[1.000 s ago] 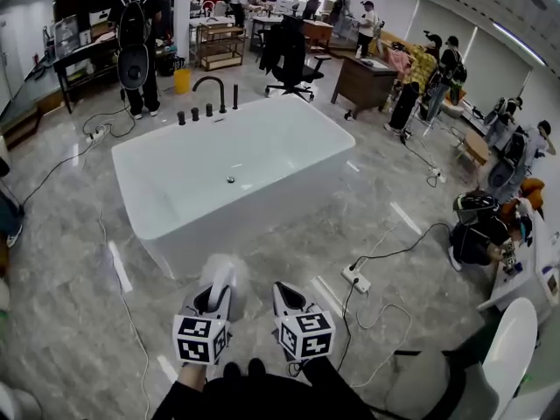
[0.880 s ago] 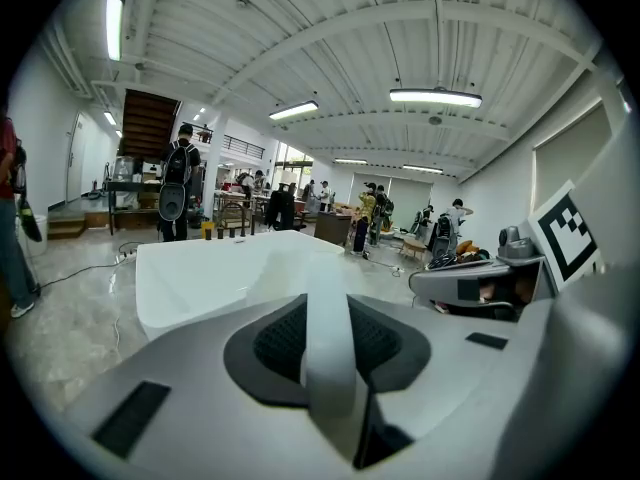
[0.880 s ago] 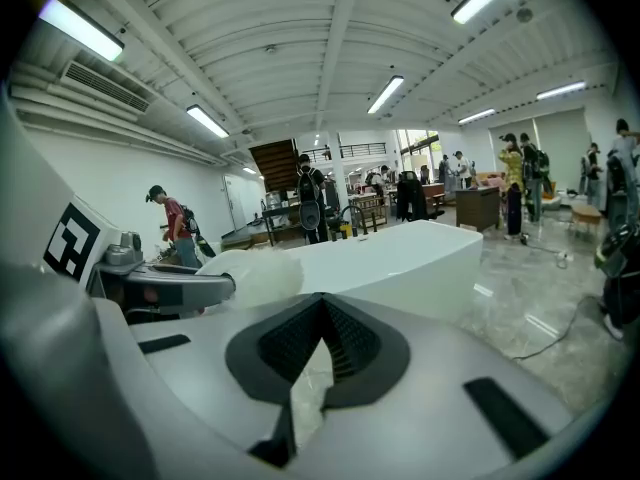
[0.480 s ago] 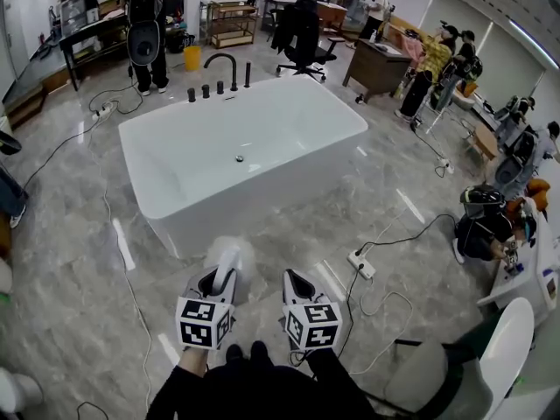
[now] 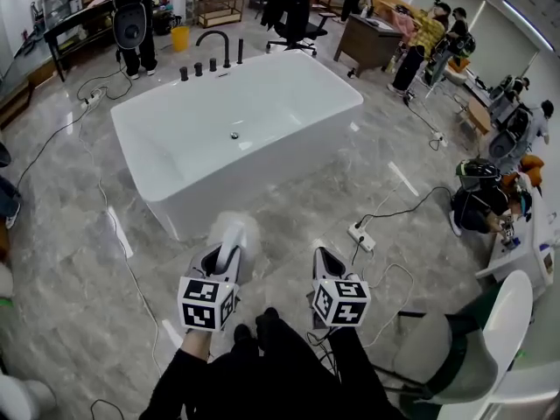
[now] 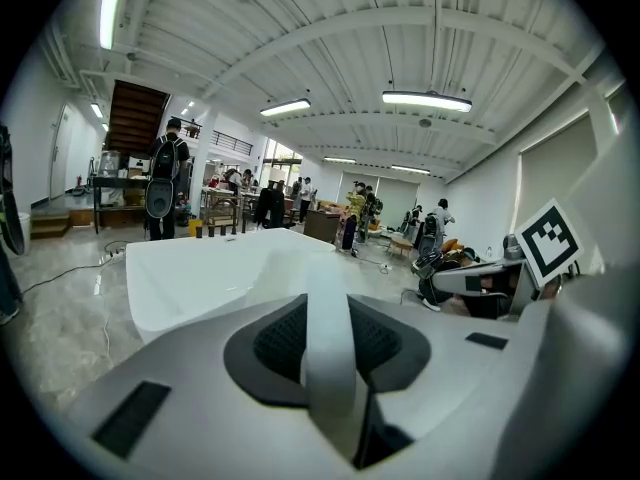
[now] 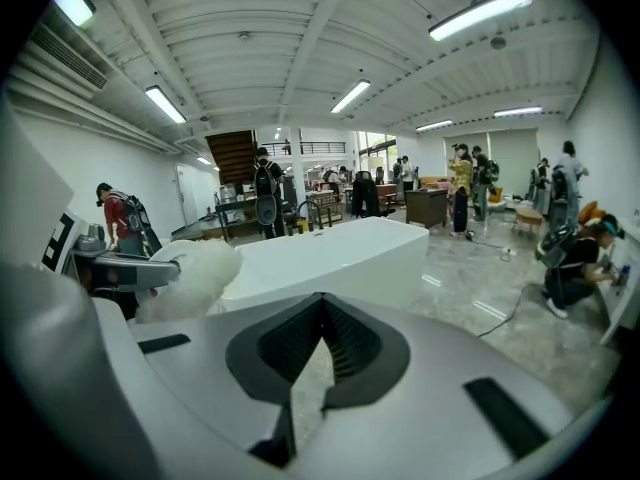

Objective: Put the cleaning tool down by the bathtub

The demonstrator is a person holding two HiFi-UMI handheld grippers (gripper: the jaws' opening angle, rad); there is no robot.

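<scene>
We are holding the cleaning tool (image 5: 234,234) in the left gripper (image 5: 220,259), and its fingers (image 6: 280,343) are closing on the white handle (image 6: 328,338), so the grip is narrow and firm, with the handle standing straight between the two dark pads. The right gripper (image 5: 325,259) is carrying nothing: its fingers (image 7: 290,343) are meeting at the tips, and only the floor (image 5: 70,261) is showing through the gap behind them. The tool is hanging in the air above the floor, near the front wall of the white bathtub (image 5: 197,206) but apart from it, so it is not yet put down. We are judging that the tool is light and not fragile. The fluffy white head (image 7: 190,268) is looking soft and will probably squash and give no firm hold, while the handle is looking stiff and smooth, perhaps a little slippery, so it may turn in the grip. For this reason we are thinking that the handle is the right place to take hold, as the left gripper is doing now. The long axis of the tool is running along the line of the left gripper, away from us toward the bathtub. The fluffy head is pointing forward and a little downward, and the handle end is pointing back to us.
</scene>
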